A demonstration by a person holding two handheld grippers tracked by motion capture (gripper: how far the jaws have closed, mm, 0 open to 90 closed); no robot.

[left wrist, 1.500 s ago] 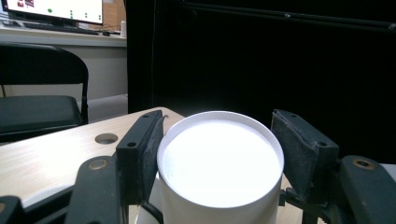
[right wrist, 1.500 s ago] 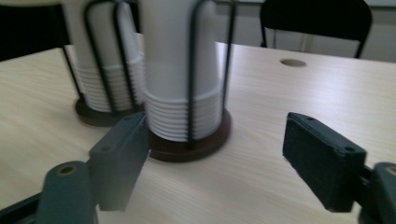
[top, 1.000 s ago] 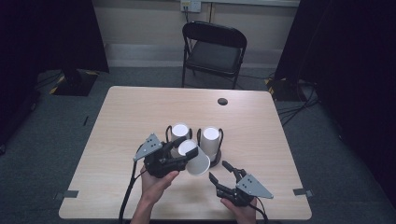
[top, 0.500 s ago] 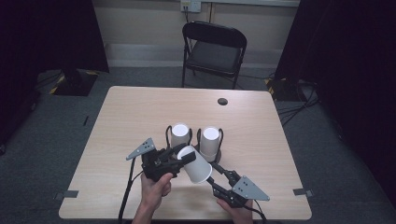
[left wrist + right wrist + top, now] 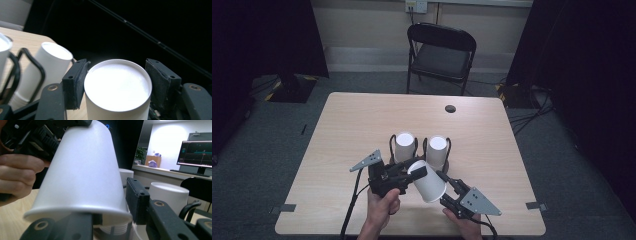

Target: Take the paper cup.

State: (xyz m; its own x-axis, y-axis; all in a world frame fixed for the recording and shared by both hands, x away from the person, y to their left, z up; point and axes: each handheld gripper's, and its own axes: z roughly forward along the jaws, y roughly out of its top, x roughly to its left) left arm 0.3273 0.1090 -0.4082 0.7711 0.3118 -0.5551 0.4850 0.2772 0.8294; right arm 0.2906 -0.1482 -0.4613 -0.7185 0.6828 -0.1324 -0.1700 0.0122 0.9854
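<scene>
Left hand-held gripper [image 5: 408, 173] clamped on the base of a tilted, unmarked paper cup [image 5: 427, 181] above the near desk [image 5: 352, 125], right hand-held gripper [image 5: 446, 181] pinching its rim wall.

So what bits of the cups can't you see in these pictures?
- Held paper cup: in the left gripper view its lower part is cut off by the bottom edge.
- Its inside: in the right gripper view the opening faces down onto the right tool, whose jaw hides it.
- Two cups in the wire holder: in the high view, their bases are hidden behind the held cup and the left tool.
- Small dark spot on the table: too small to identify.
</scene>
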